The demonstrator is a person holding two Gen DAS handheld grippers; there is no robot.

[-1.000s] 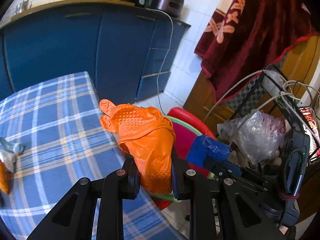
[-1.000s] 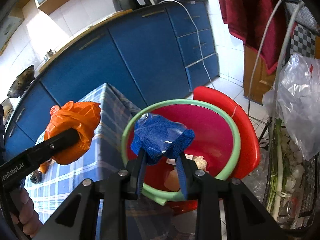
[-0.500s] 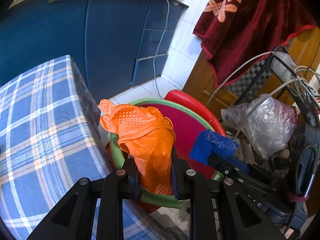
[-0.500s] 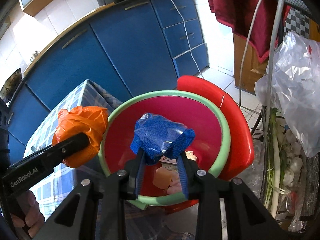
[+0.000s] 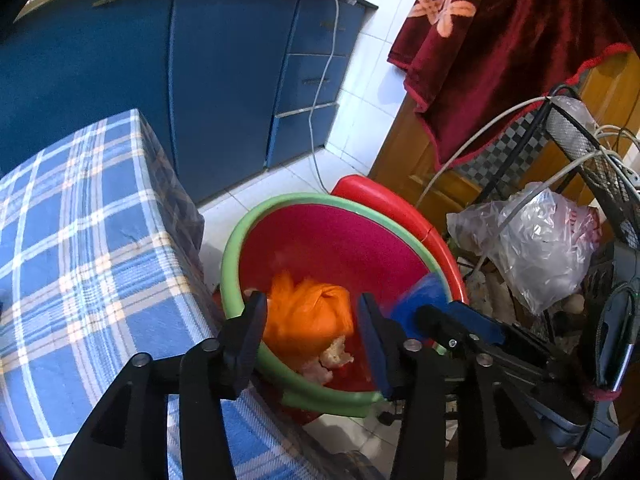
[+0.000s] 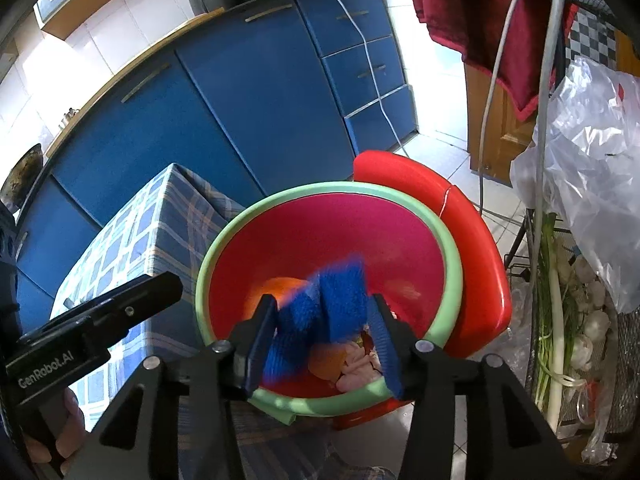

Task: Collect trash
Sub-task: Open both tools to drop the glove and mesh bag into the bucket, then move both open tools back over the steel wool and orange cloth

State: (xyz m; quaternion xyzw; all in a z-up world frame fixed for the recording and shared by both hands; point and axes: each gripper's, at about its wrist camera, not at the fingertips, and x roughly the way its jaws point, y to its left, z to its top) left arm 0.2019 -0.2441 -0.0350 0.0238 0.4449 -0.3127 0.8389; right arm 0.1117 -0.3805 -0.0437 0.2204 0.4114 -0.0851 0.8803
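Observation:
A red bin with a green rim (image 5: 232, 248) (image 6: 452, 248) stands on the floor beside the table. My left gripper (image 5: 312, 328) is open above it, and the orange glove (image 5: 306, 318) is blurred, falling loose inside the bin. My right gripper (image 6: 324, 334) is open over the bin too, and the blue glove (image 6: 320, 316) is blurred between its parted fingers, dropping. The blue glove also shows in the left wrist view (image 5: 420, 300). Food scraps (image 6: 356, 364) lie at the bin's bottom.
A table with a blue plaid cloth (image 5: 80, 240) is at the left. Blue cabinets (image 5: 200, 80) stand behind. A red lid (image 6: 476, 248) leans behind the bin. A wire rack (image 6: 568, 320) with plastic bags, garlic and green onions is at the right.
Both grippers moved over the bin and opened. The orange glove dropped from the left gripper into the bin. The blue glove is slipping from the right gripper.

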